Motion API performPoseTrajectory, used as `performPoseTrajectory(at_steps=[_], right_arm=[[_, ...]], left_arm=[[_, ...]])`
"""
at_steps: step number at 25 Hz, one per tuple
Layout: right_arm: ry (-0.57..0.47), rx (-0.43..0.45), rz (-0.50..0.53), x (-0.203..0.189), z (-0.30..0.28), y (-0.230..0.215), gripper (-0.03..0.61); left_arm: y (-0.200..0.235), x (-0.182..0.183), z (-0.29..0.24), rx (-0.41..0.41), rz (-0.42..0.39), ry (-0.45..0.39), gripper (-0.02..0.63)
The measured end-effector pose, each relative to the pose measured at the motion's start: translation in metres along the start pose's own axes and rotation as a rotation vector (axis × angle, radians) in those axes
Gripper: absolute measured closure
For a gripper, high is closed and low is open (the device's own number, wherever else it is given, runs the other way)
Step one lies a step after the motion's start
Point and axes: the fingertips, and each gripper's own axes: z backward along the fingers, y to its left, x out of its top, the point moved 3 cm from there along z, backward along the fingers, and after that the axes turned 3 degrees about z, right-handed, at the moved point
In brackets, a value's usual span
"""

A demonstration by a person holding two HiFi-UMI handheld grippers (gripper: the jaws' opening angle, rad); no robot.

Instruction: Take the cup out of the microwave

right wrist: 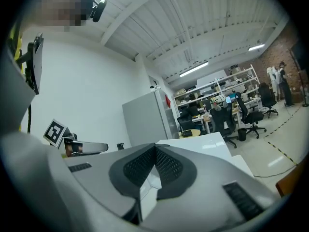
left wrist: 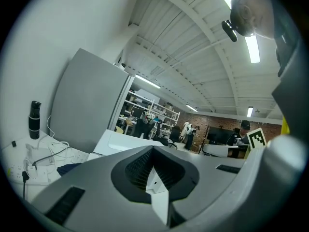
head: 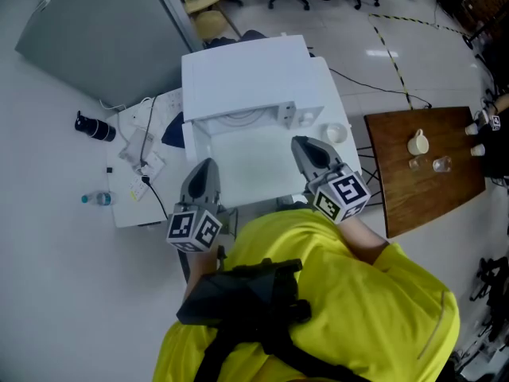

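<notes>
The white microwave [head: 245,76] stands on a white table [head: 127,205]. Its door [head: 246,165] lies open and flat toward me, and a round turntable [head: 238,118] shows in the opening. No cup shows inside from the head view. A small white cup [head: 336,132] sits on the table just right of the microwave. My left gripper [head: 209,164] hovers shut and empty over the door's near left corner. My right gripper [head: 300,142] is shut and empty at the door's right edge, near that cup. In the gripper views both pairs of jaws [left wrist: 153,150] [right wrist: 155,150] meet with nothing between them.
A brown wooden table [head: 398,189] at the right holds a cream mug [head: 418,142] and small glasses [head: 441,164]. Cables and a power strip [head: 143,146], a black bottle [head: 95,127] and a water bottle [head: 97,199] lie at the left. A grey cabinet [head: 95,30] stands behind.
</notes>
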Motion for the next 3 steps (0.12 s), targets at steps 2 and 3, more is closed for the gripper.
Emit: performPoseTrajectory(at_steps=[2, 3], right_arm=[[0.01, 0.012, -0.004, -0.0041, 0.0011, 0.0037, 0.575], [0.015, 0.018, -0.007, -0.0065, 0.0018, 0.0057, 0.575]], left_arm=[[-0.0007, -0.0057, 0.0022, 0.006, 0.012, 0.008, 0.611], [-0.0012, -0.0089, 0.0035, 0.009, 0.017, 0.012, 0.611]])
